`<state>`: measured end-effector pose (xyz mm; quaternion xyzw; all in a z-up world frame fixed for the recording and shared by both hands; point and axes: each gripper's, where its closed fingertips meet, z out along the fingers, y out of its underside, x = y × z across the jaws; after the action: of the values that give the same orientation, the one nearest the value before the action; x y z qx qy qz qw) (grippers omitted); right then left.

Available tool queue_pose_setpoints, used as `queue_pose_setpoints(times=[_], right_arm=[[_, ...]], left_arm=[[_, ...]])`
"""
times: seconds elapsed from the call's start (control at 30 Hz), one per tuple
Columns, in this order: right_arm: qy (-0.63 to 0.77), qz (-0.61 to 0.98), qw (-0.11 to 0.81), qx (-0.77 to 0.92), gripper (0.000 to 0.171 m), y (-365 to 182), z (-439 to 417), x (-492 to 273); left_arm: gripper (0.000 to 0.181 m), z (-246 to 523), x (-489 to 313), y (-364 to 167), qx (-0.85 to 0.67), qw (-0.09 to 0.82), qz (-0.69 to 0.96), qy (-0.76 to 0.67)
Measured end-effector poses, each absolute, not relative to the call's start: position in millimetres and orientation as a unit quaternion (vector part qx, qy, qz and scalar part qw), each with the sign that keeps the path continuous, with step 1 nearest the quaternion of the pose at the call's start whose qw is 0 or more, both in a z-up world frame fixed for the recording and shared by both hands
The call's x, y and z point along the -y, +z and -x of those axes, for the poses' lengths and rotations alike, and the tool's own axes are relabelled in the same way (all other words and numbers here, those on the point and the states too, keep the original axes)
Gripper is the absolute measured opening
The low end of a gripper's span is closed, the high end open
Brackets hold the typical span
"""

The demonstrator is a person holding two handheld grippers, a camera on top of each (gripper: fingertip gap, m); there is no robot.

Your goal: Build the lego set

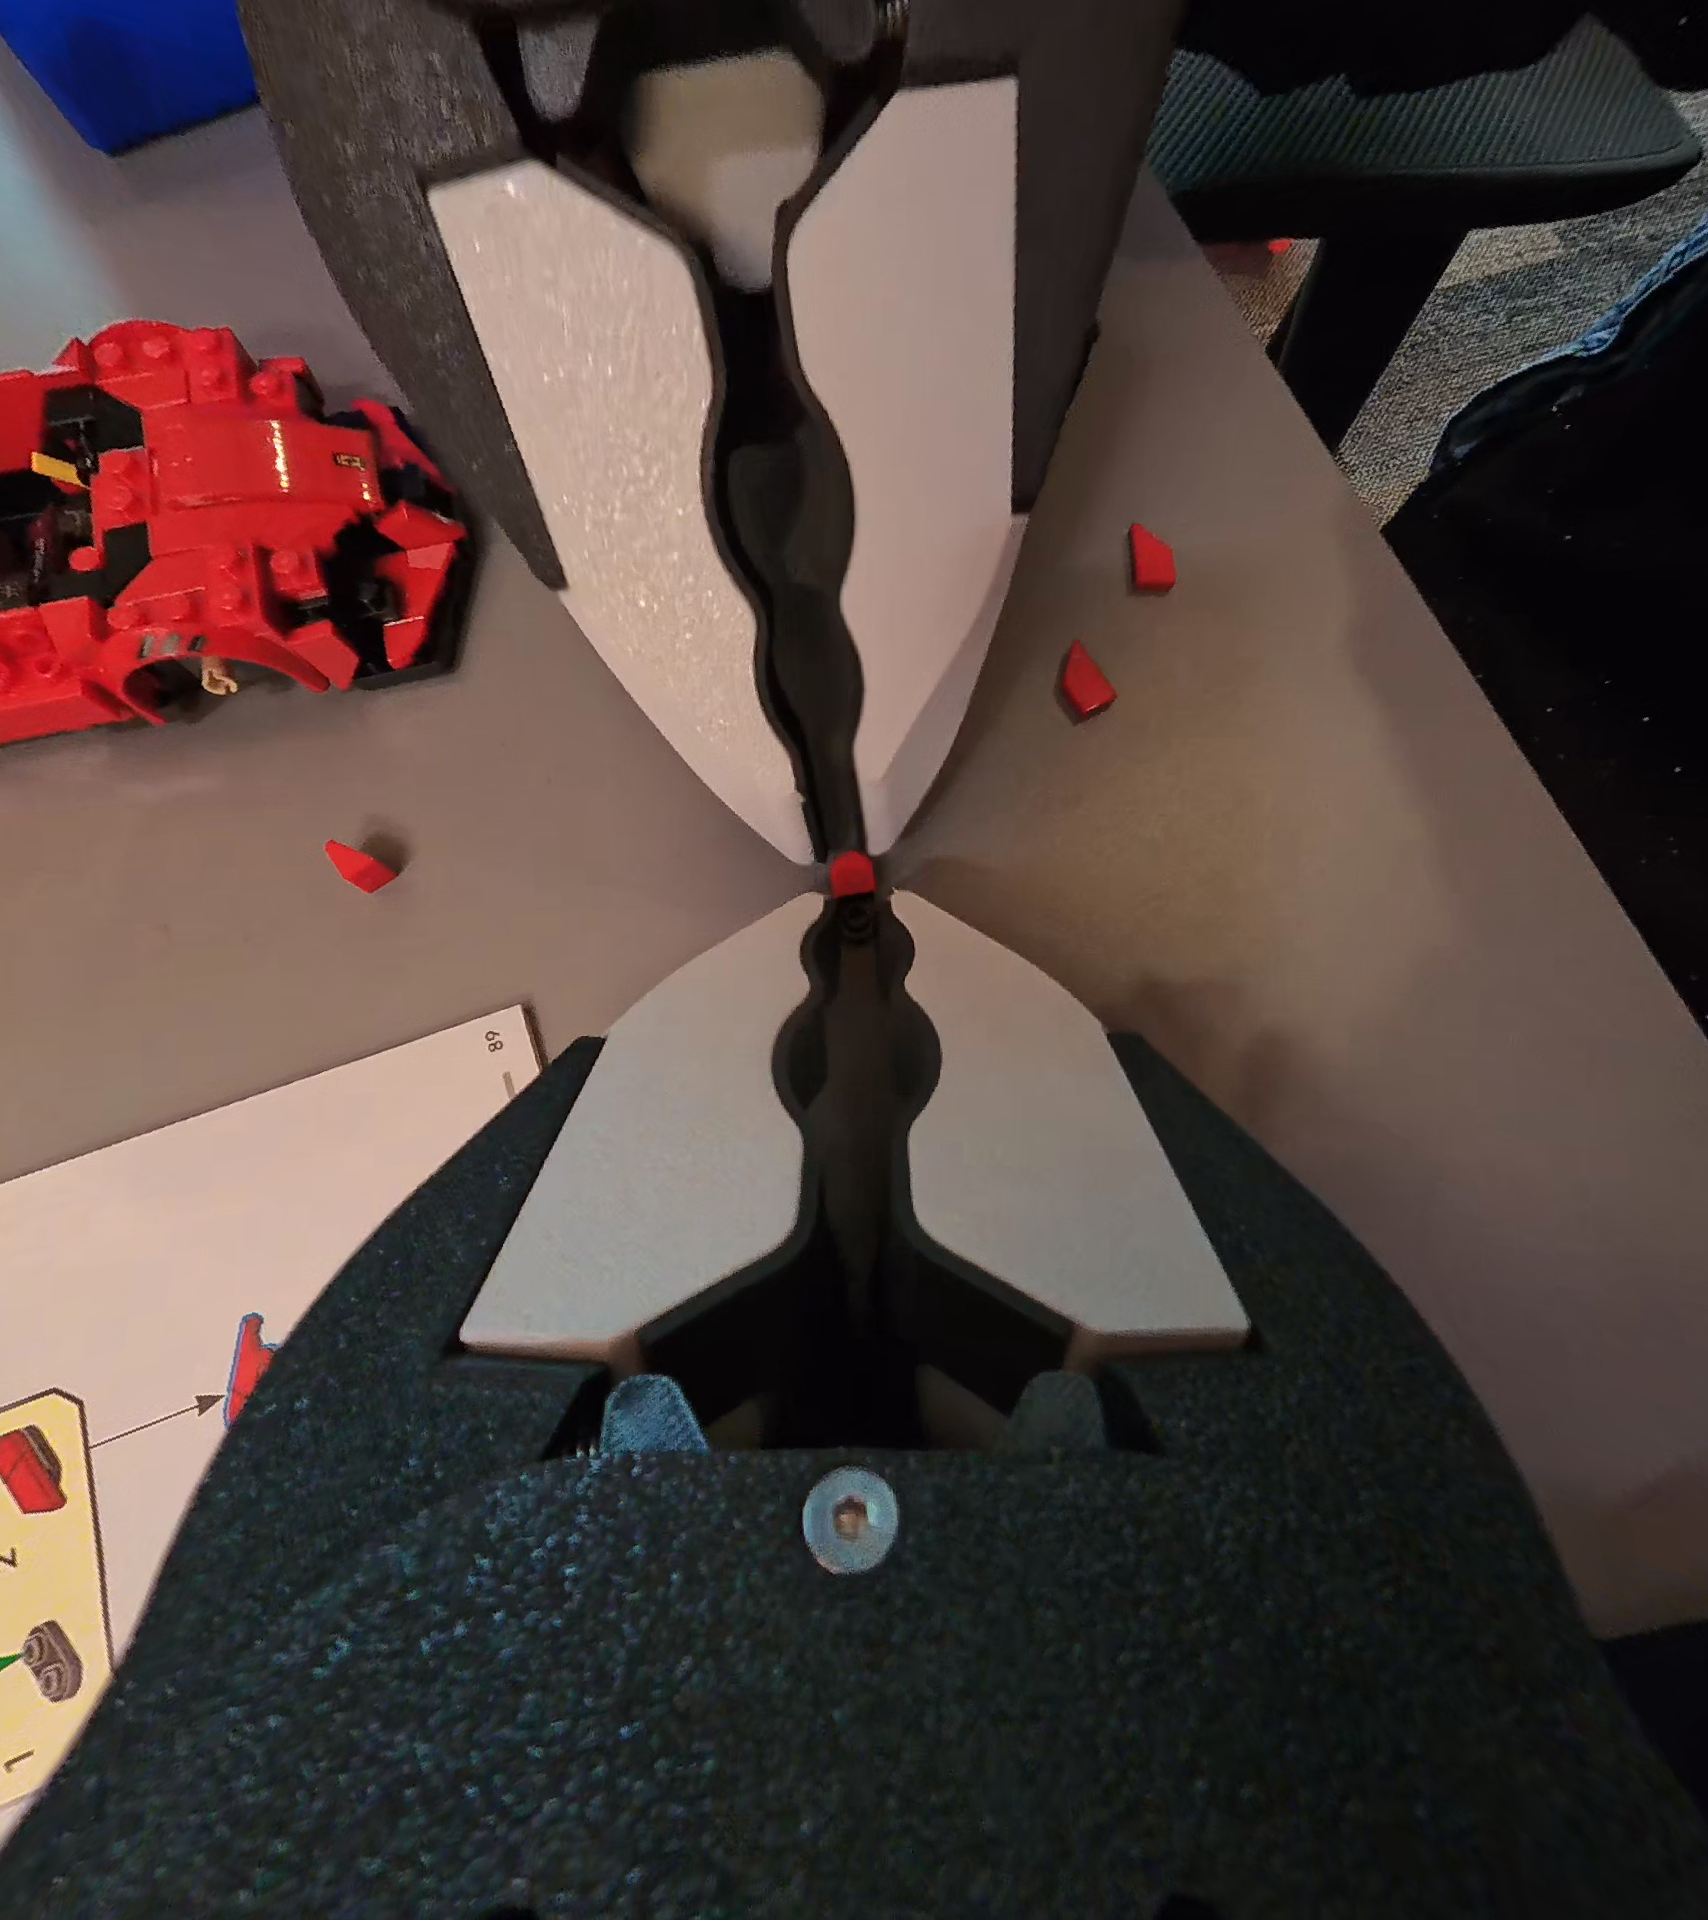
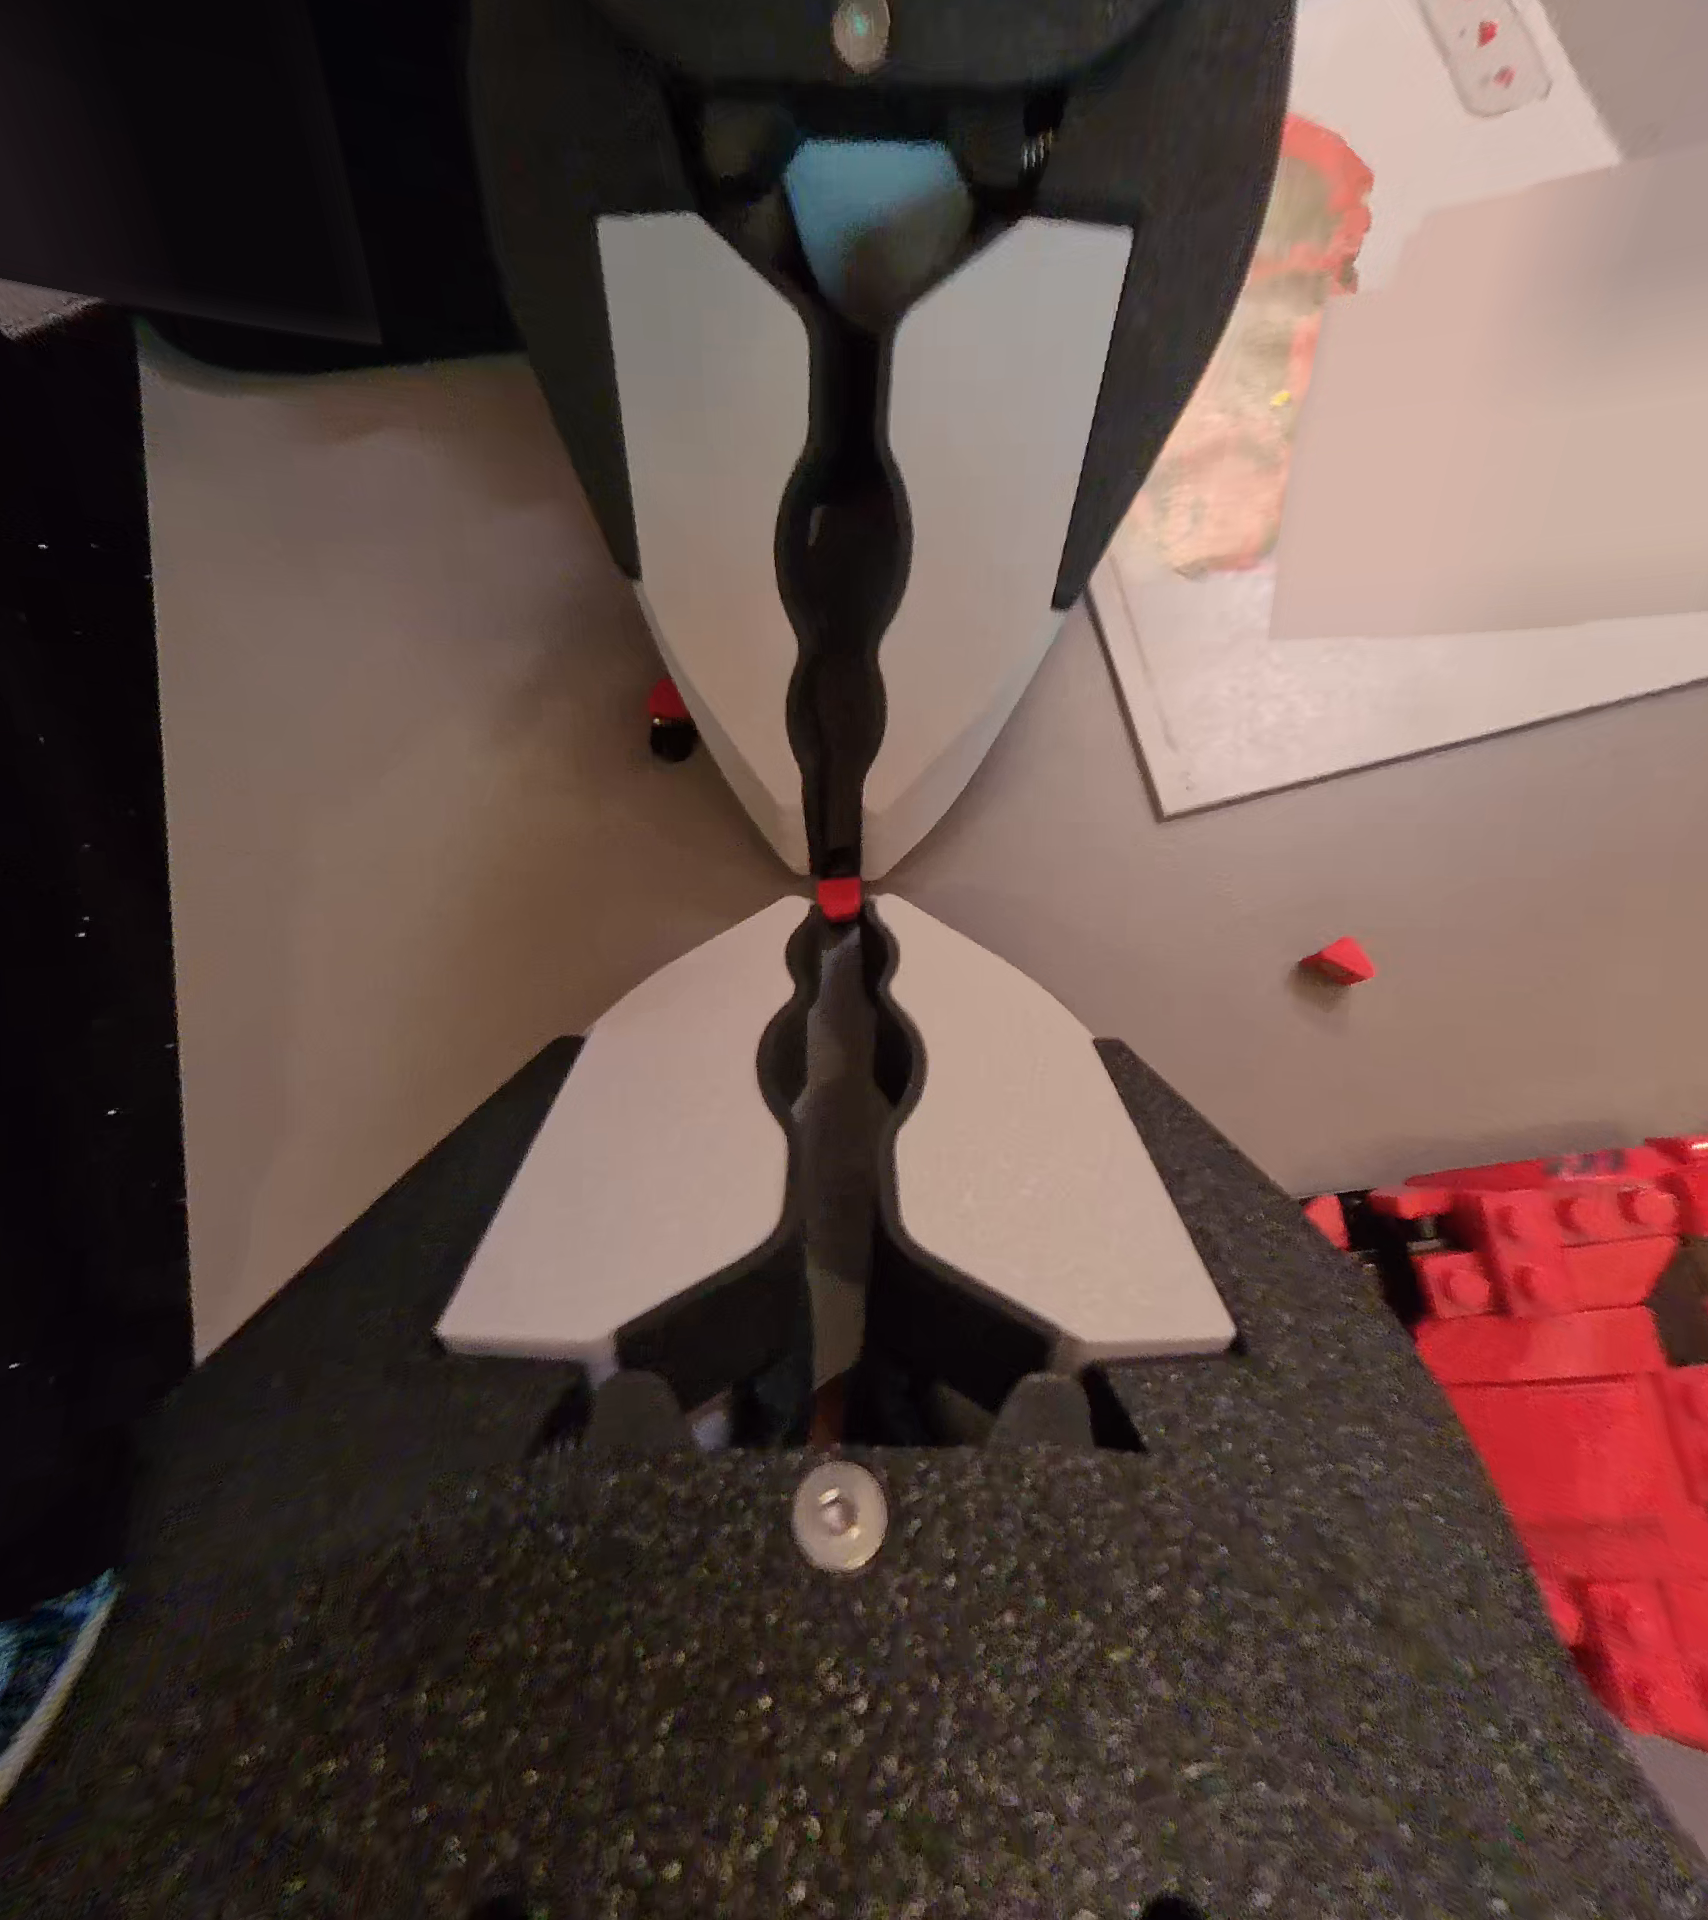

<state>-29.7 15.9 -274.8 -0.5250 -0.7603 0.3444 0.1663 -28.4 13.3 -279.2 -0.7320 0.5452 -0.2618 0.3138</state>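
My two grippers meet tip to tip above the grey table (image 1: 1245,935). My left gripper (image 1: 850,916) is shut on a small dark studded plate (image 1: 854,921). My right gripper (image 2: 837,920) is shut on a small red slope piece (image 2: 837,896), which sits against the dark plate. The red piece also shows in the left wrist view (image 1: 850,873), under the right gripper (image 1: 834,844). In the right wrist view the left gripper (image 2: 834,858) comes down from the top. The partly built red and black car (image 1: 154,520) lies on the table to the left, and at the lower right in the right wrist view (image 2: 1608,1455).
Three loose red slope pieces (image 1: 1151,559) (image 1: 1087,681) (image 1: 364,864) lie on the table. The open instruction booklet (image 1: 154,1299) lies at the lower left. A blue bin (image 1: 102,62) stands far left. The table edge (image 1: 1452,831) runs close on the right, with a chair (image 1: 1401,125) beyond. Less than 4 cm separates the two grippers' tips.
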Motion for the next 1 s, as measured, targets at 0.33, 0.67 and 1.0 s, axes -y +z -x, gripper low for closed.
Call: queue_pose_setpoints(times=[0.33, 0.67, 1.0], right_arm=[[0.357, 0.526, 0.172, 0.752, 0.000, -275, 30, -15], [0.370, 0.493, 0.214, 0.758, 0.000, -273, 36, -13], [0.370, 0.483, 0.237, 0.757, 0.001, -274, 36, -15]], left_arm=[[0.006, 29, -13, -279, -0.542, 0.311, 0.734, -0.264], [0.006, 29, -13, -280, -0.541, 0.311, 0.735, -0.266], [0.006, 29, -13, -280, -0.540, 0.311, 0.735, -0.267]])
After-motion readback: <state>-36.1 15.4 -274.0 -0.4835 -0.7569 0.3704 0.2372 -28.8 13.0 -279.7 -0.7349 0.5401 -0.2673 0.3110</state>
